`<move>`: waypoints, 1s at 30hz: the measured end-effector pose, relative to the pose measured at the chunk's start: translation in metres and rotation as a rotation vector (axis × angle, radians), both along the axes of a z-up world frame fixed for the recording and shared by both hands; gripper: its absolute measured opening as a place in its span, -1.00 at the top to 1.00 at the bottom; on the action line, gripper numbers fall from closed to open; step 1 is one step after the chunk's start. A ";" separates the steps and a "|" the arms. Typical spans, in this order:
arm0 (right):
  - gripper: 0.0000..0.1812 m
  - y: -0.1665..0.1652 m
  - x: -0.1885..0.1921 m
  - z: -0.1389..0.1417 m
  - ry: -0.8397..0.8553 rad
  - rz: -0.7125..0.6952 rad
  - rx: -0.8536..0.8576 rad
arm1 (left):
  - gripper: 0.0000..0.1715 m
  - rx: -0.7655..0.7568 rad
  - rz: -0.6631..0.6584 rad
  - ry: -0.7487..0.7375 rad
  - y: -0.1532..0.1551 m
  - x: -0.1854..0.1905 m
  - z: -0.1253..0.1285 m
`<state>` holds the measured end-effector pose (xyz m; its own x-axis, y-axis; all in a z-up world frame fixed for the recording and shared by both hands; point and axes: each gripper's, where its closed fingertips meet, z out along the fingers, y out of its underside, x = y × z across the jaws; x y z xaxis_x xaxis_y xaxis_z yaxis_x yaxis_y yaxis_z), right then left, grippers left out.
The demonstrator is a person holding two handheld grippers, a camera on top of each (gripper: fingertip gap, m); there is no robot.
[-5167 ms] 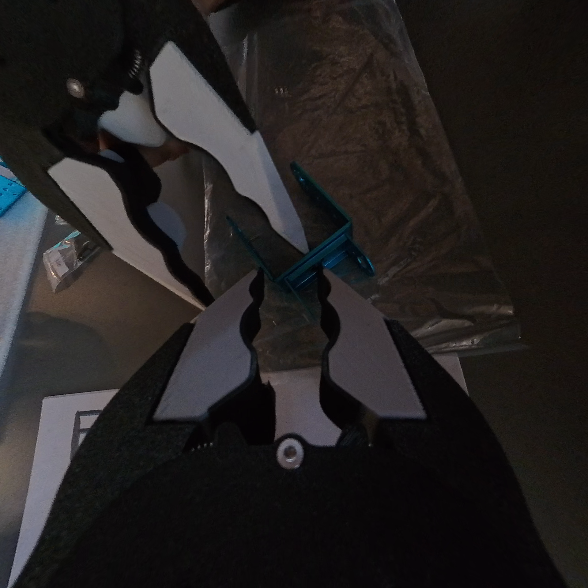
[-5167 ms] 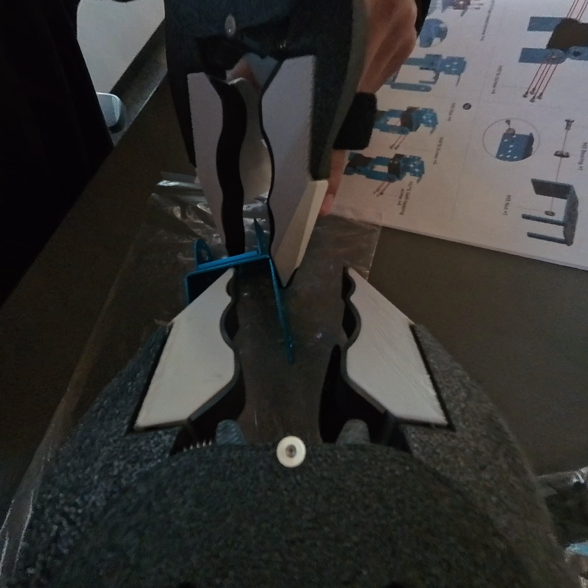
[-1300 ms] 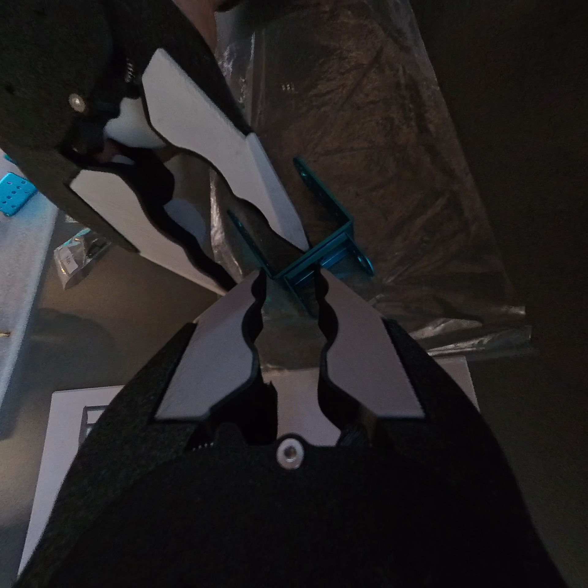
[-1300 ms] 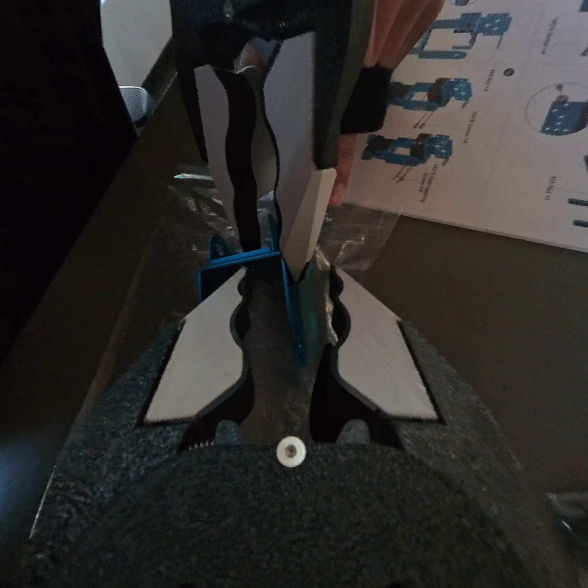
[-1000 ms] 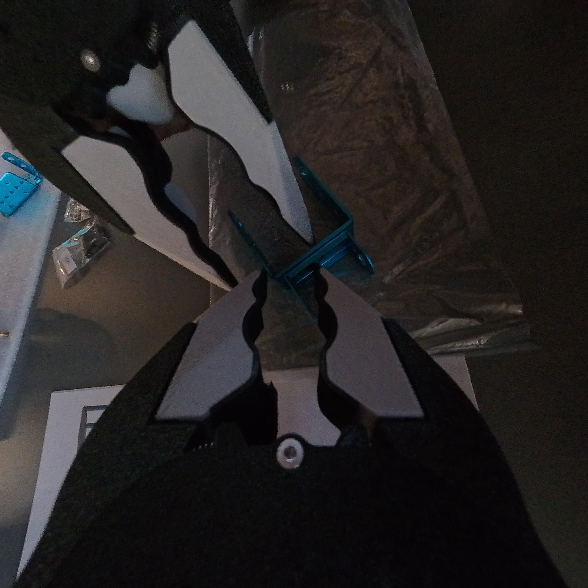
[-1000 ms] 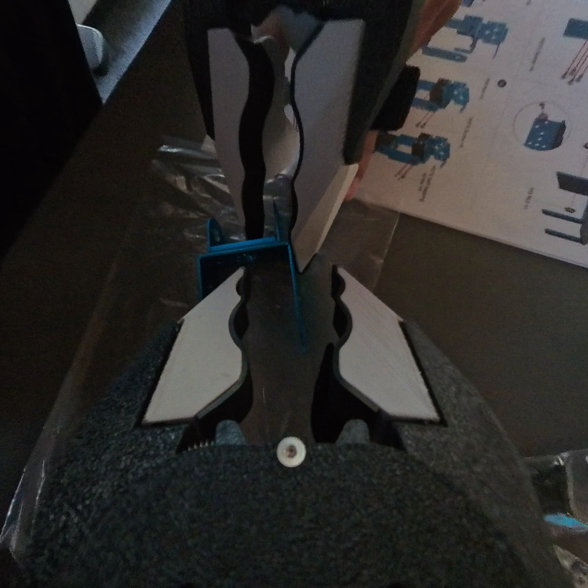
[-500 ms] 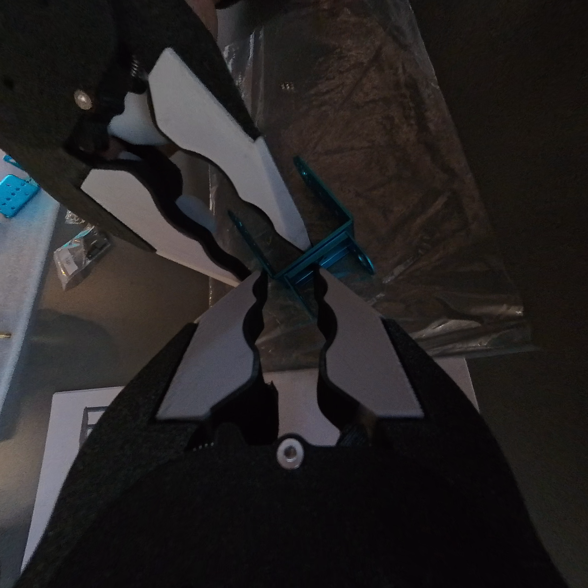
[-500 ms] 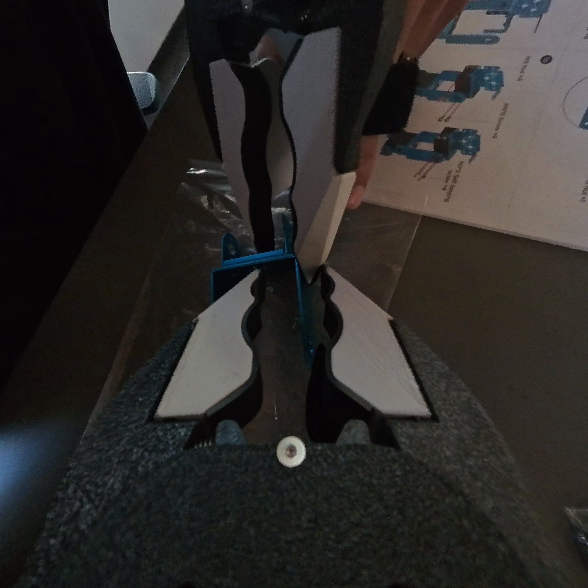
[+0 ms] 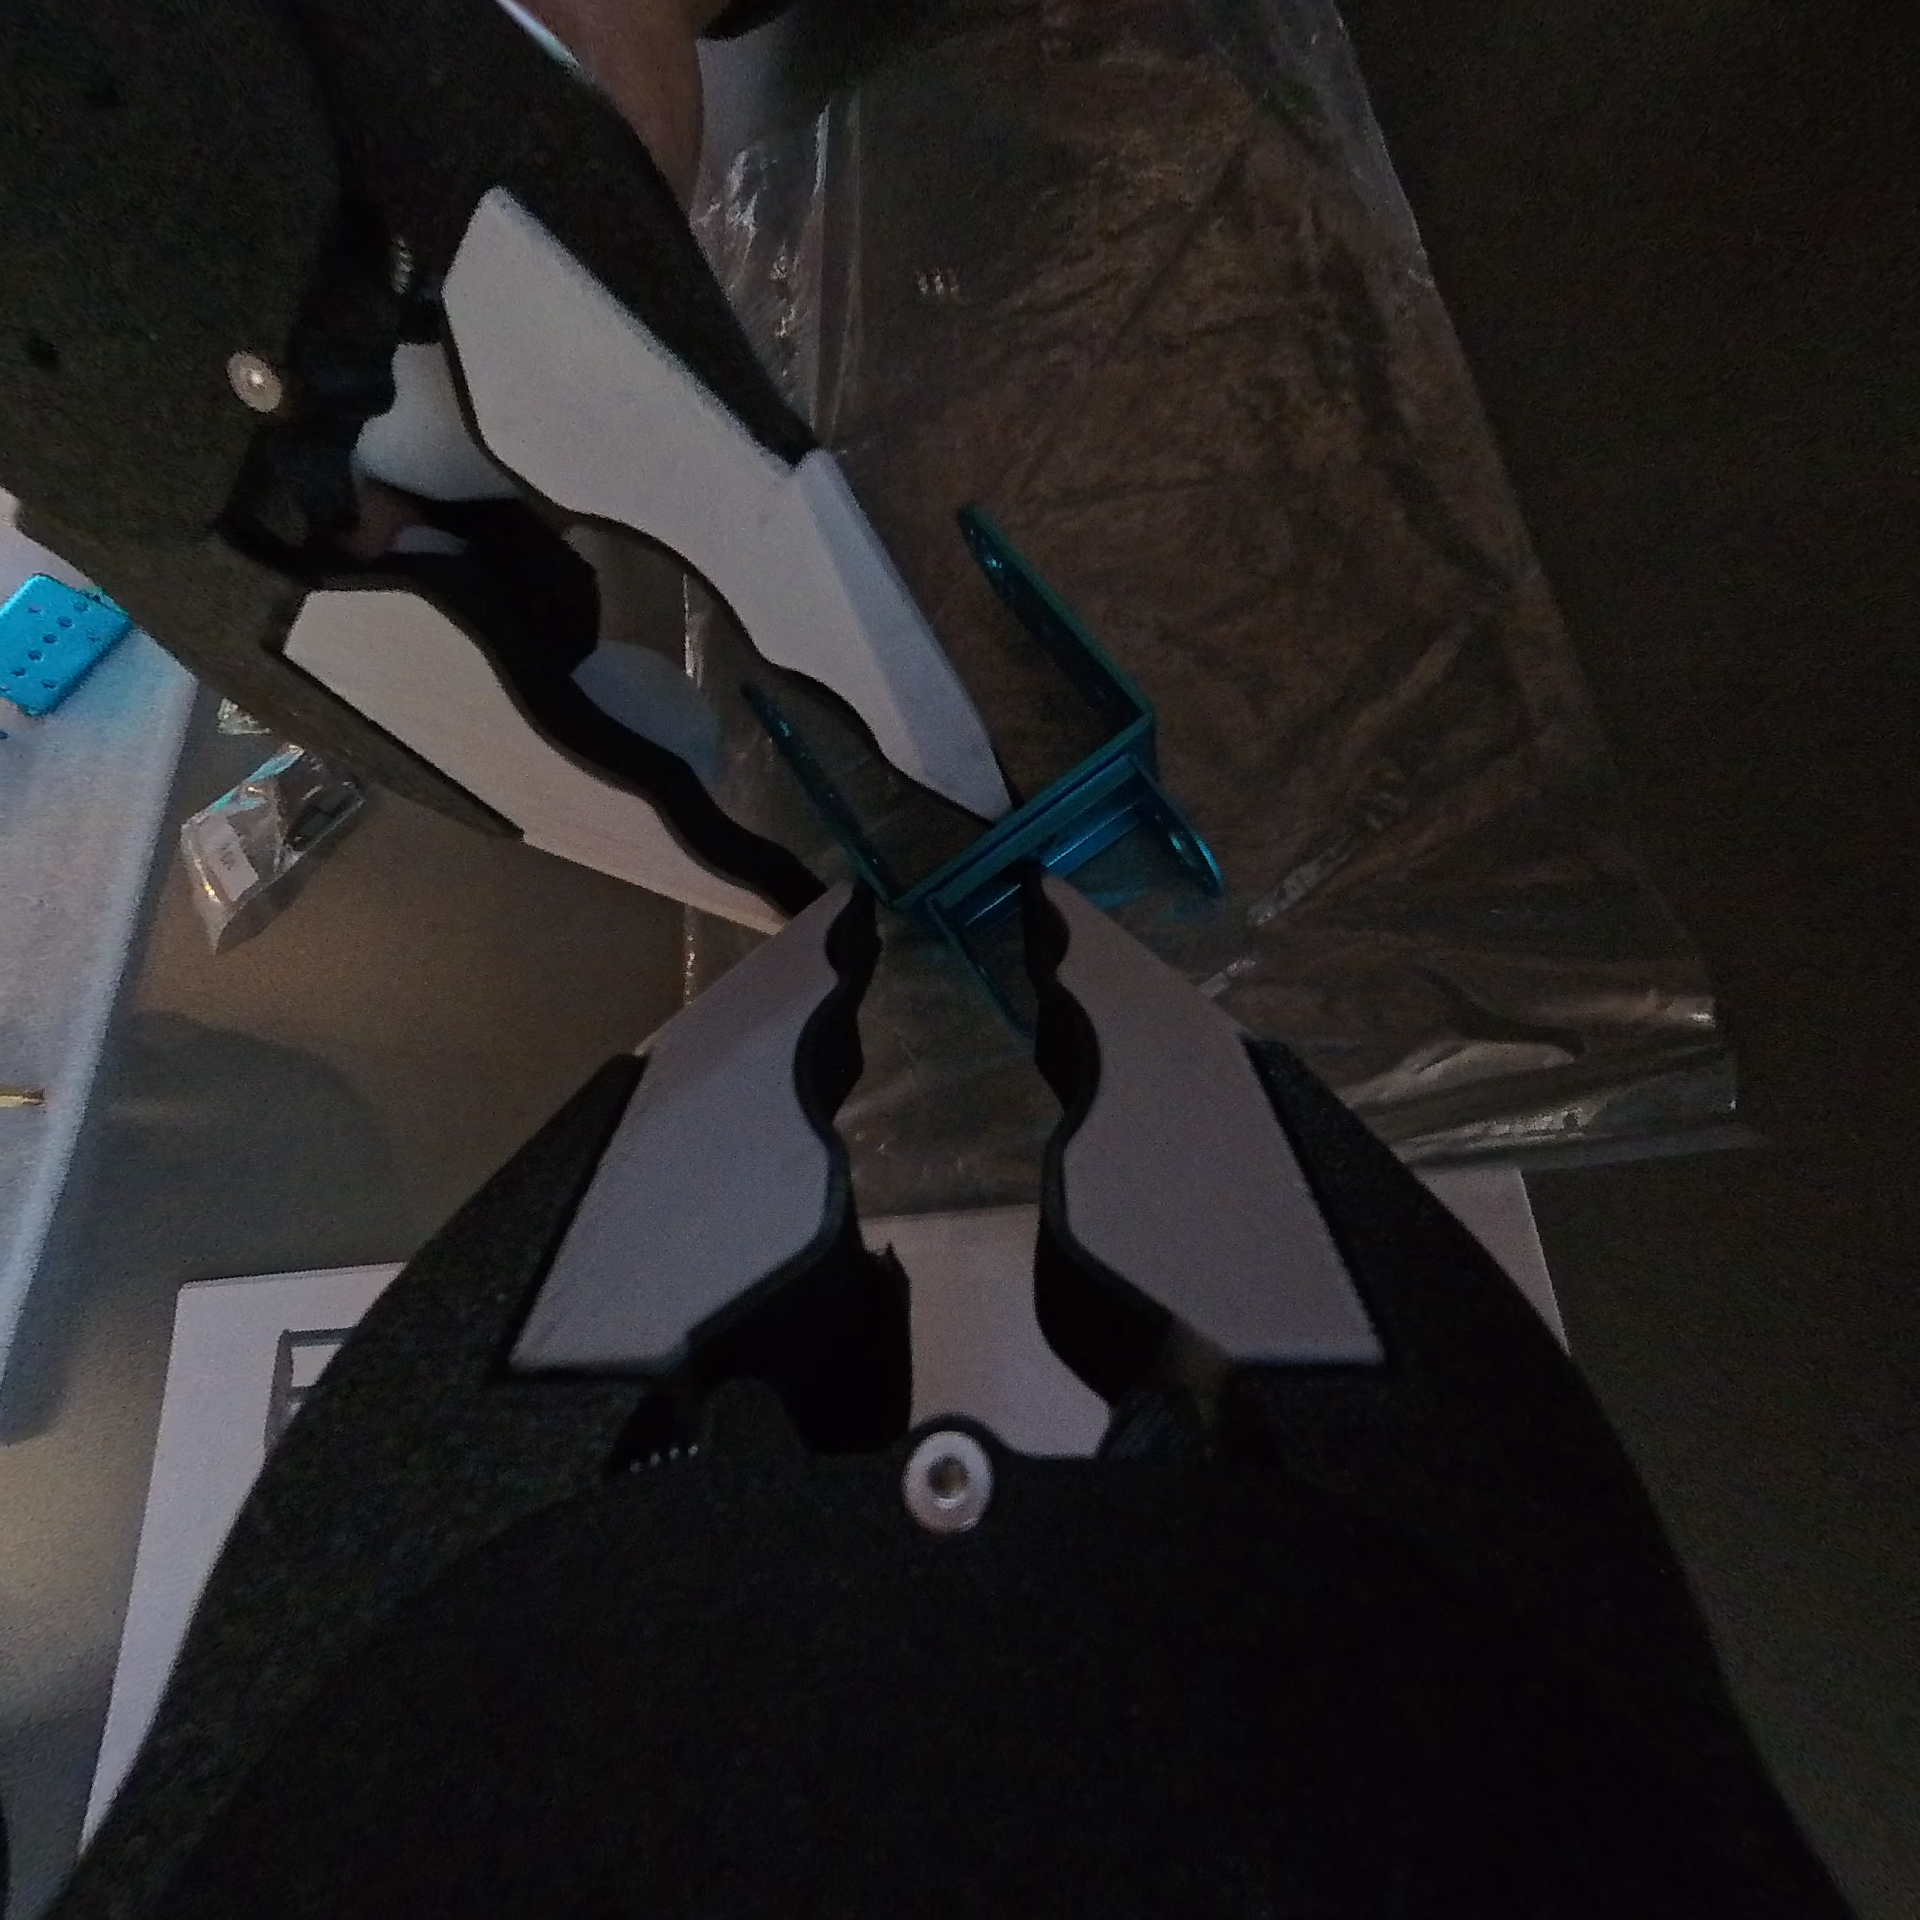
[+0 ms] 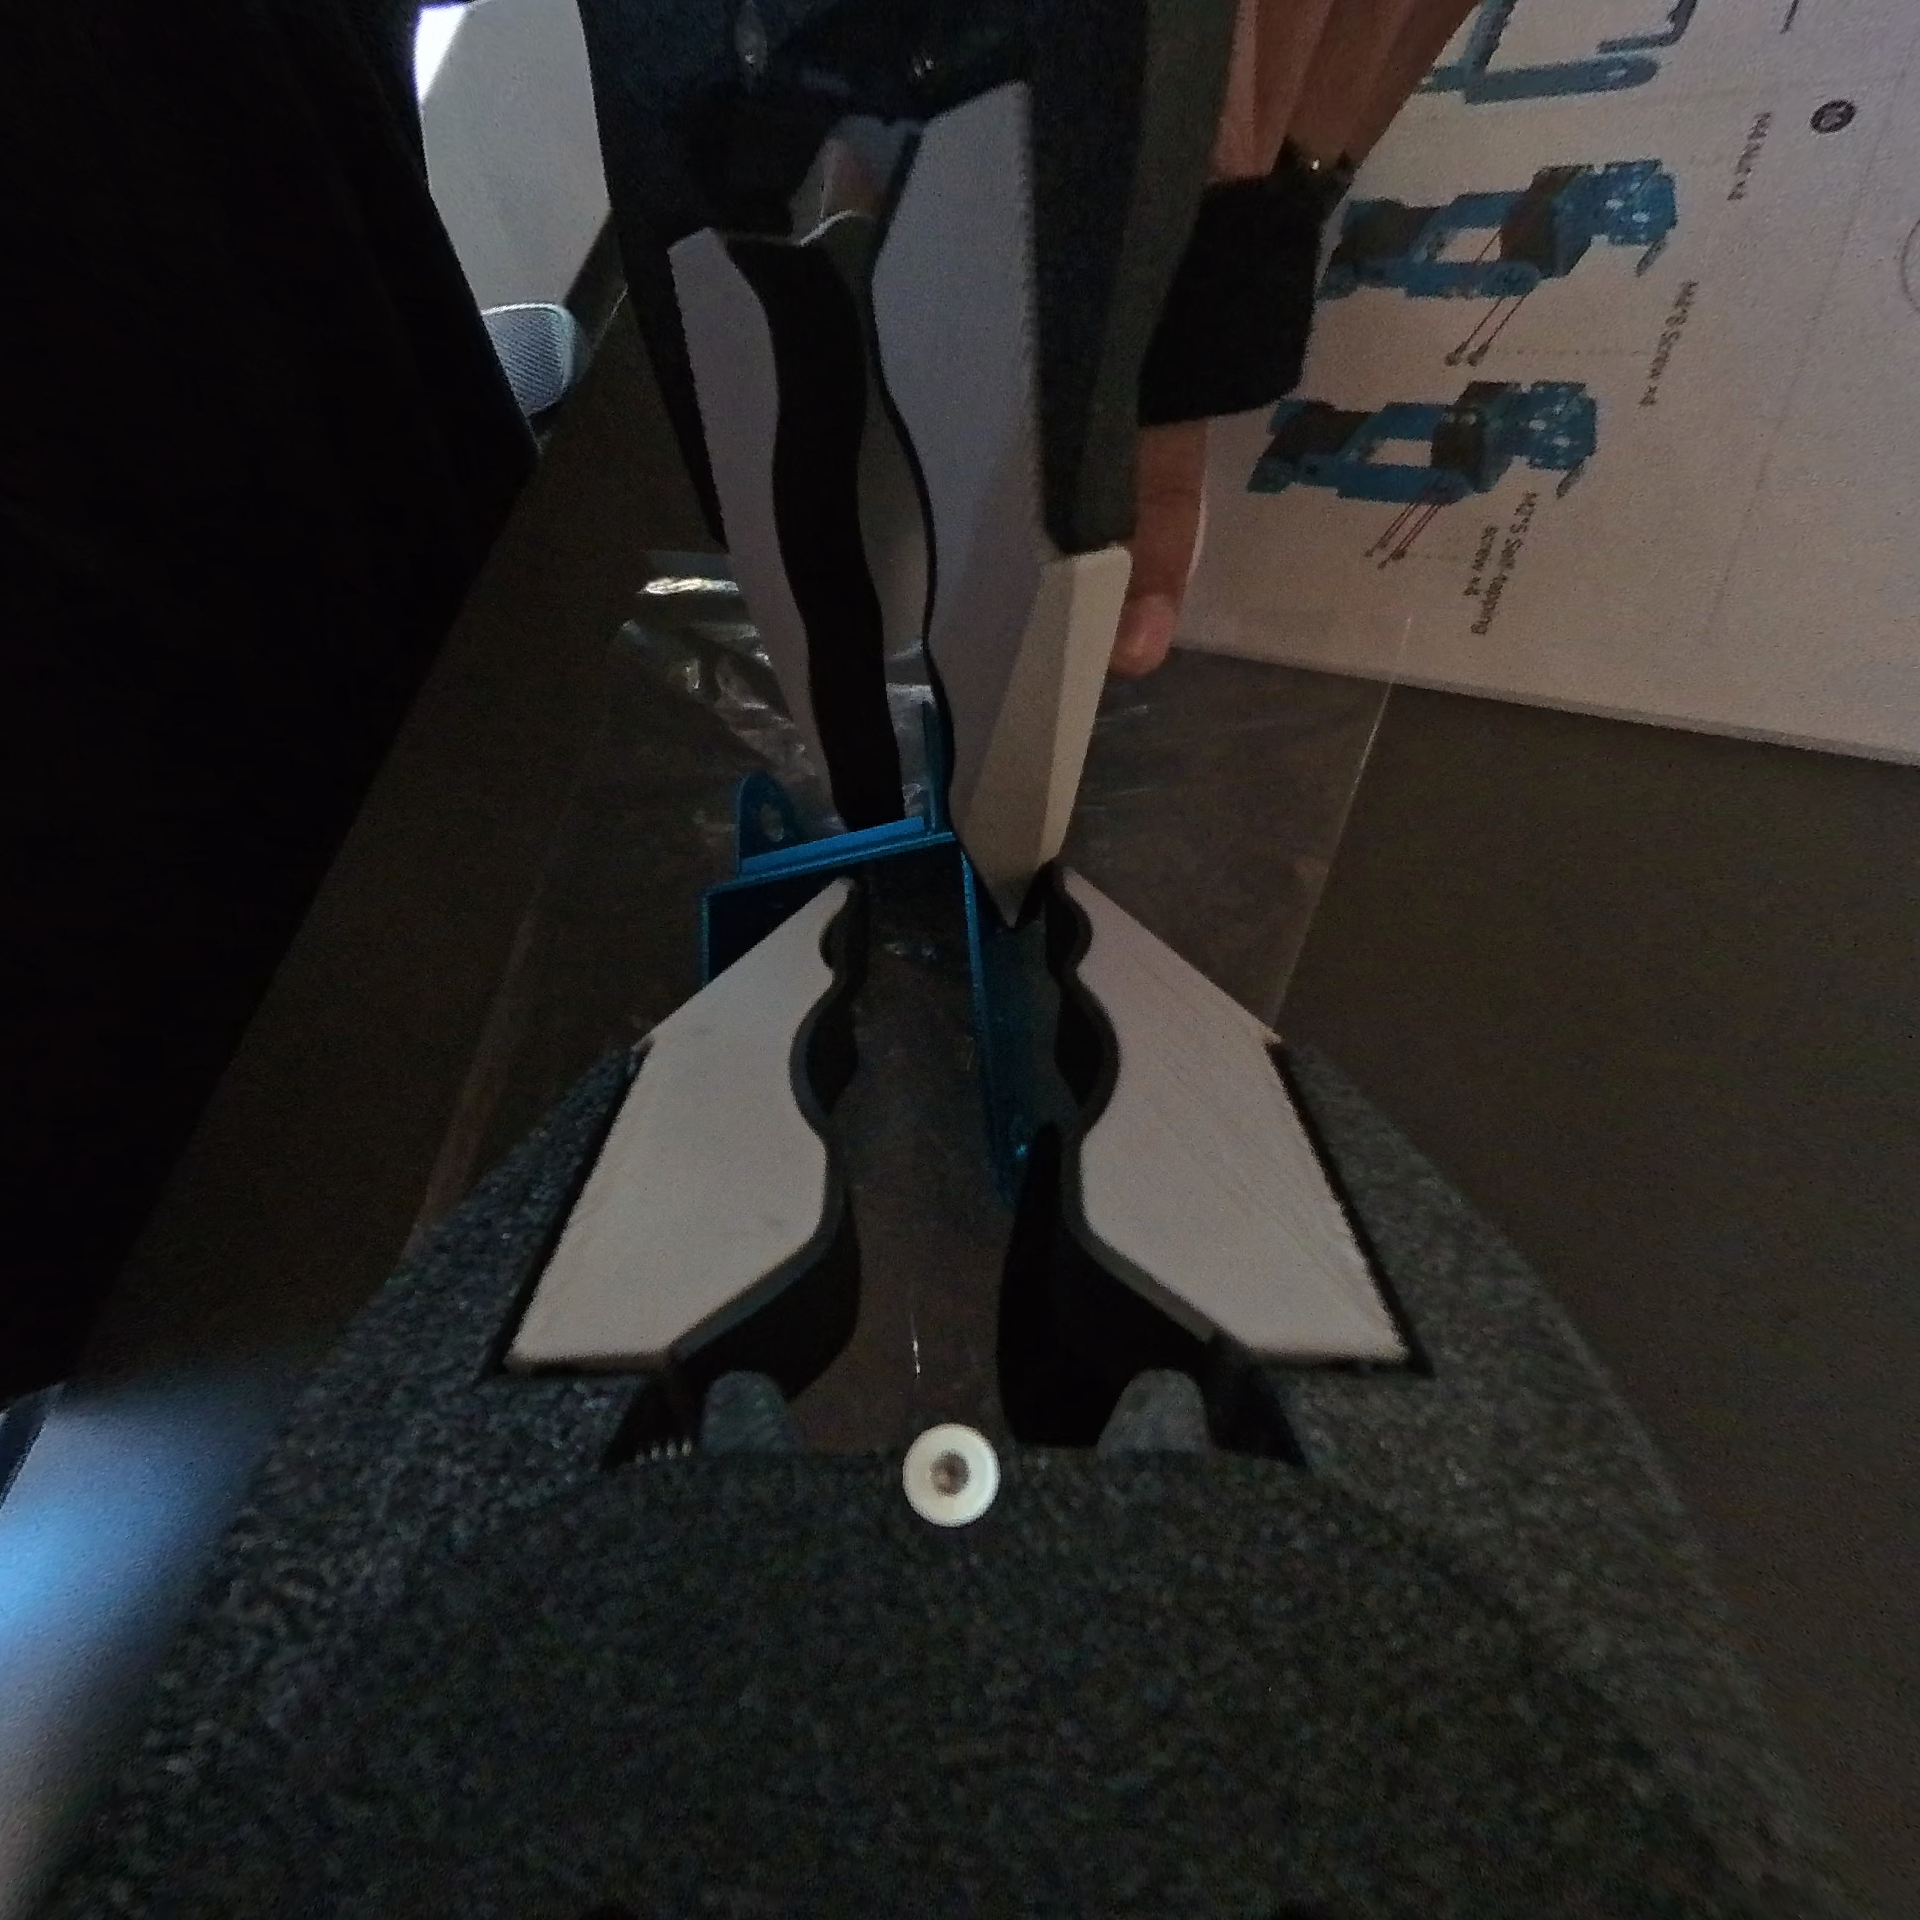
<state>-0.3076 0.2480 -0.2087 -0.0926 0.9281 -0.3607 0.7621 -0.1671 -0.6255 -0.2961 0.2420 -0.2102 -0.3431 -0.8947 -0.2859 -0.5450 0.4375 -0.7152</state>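
Observation:
Two blue metal U-brackets stand back to back on a clear plastic bag on a dark table. My left gripper has its jaws narrowly apart and straddles one thin arm of the near bracket. My right gripper faces it, jaws partly closed around an arm of the other bracket, which lies close to its right finger. The right gripper also shows in the left wrist view, and the left gripper in the right wrist view. The tips of both grippers nearly meet over the brackets.
A white instruction sheet with blue diagrams lies behind the bag. A person's hand holds the left gripper. A small bag of parts and a blue perforated plate lie at the left. The table edge runs along the left. Left and right tips are no more than a few centimetres apart.
My right gripper's jaws have narrowed from wide open to a smaller gap around the bracket arm, and it has shifted slightly. My left gripper has stayed over its arm with almost the same gap.

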 end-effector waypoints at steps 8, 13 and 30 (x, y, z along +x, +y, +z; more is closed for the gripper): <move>0.64 0.000 0.000 0.000 0.004 -0.001 -0.024 | 0.67 0.006 0.003 -0.002 0.001 0.000 0.000; 0.64 0.000 0.001 0.000 0.005 -0.005 -0.058 | 0.68 0.010 0.004 -0.003 0.001 0.000 0.000; 0.59 0.003 0.005 0.002 -0.018 0.008 0.103 | 0.68 0.011 0.003 -0.007 0.001 0.000 0.000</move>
<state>-0.3024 0.2512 -0.2064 -0.0946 0.9596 -0.2651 0.7744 -0.0964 -0.6253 -0.2958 0.2432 -0.2104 -0.3381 -0.8928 -0.2976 -0.5416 0.4433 -0.7143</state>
